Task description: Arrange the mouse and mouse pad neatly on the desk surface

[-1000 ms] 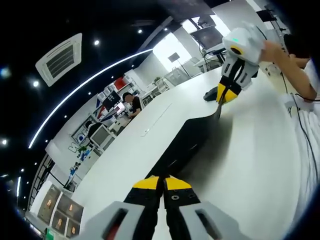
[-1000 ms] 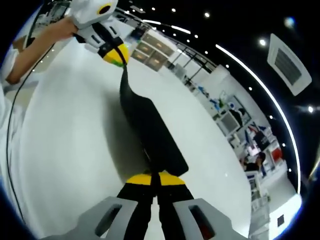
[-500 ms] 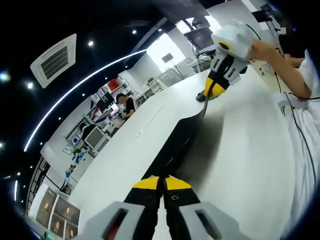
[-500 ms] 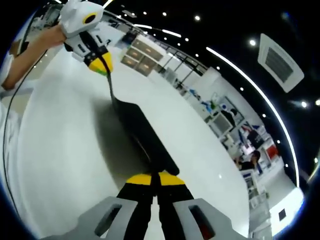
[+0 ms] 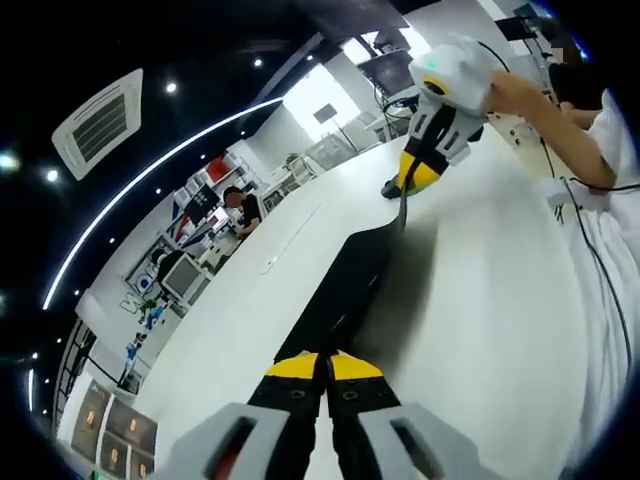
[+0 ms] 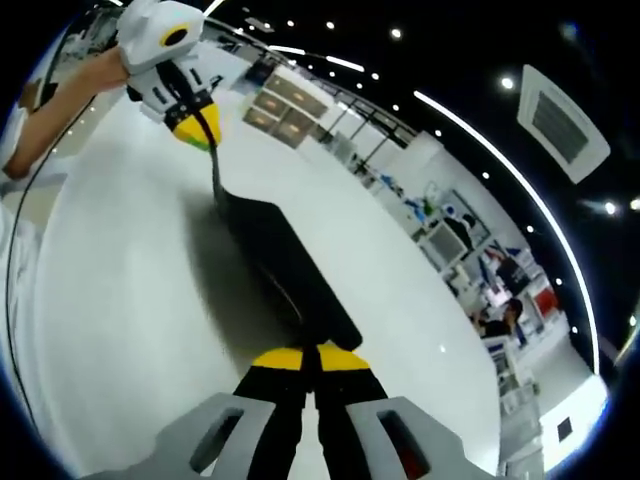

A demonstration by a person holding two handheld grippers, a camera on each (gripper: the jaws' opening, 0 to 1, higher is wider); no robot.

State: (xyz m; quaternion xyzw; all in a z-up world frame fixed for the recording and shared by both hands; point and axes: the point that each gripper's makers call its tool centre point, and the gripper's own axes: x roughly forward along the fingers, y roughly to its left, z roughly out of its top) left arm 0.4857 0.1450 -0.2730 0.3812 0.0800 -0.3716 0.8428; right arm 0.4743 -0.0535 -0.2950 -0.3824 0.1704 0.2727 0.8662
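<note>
A long black mouse pad (image 5: 345, 290) hangs stretched between both grippers, a little above the white desk (image 5: 480, 300), and casts a shadow on it. In the left gripper view my left gripper (image 5: 326, 362) is shut on the pad's near end, and the right gripper (image 5: 413, 178) pinches the far corner. A small dark object (image 5: 387, 188), perhaps the mouse, lies on the desk just behind that gripper. In the right gripper view my right gripper (image 6: 312, 356) is shut on the mouse pad (image 6: 280, 265), and the left gripper (image 6: 196, 130) holds its far corner above the desk (image 6: 110, 300).
A person's hand and white sleeve (image 5: 575, 150) hold the far gripper, with a thin cable (image 5: 590, 250) trailing down. Beyond the desk's far edge are office shelves, monitors (image 5: 180, 275) and a seated person (image 5: 240, 205). A forearm (image 6: 60, 100) reaches in at the upper left.
Both views have shifted slightly with the hands. The pad stays gripped at both ends; in the left gripper view the right gripper has drifted up and left, past the small dark object.
</note>
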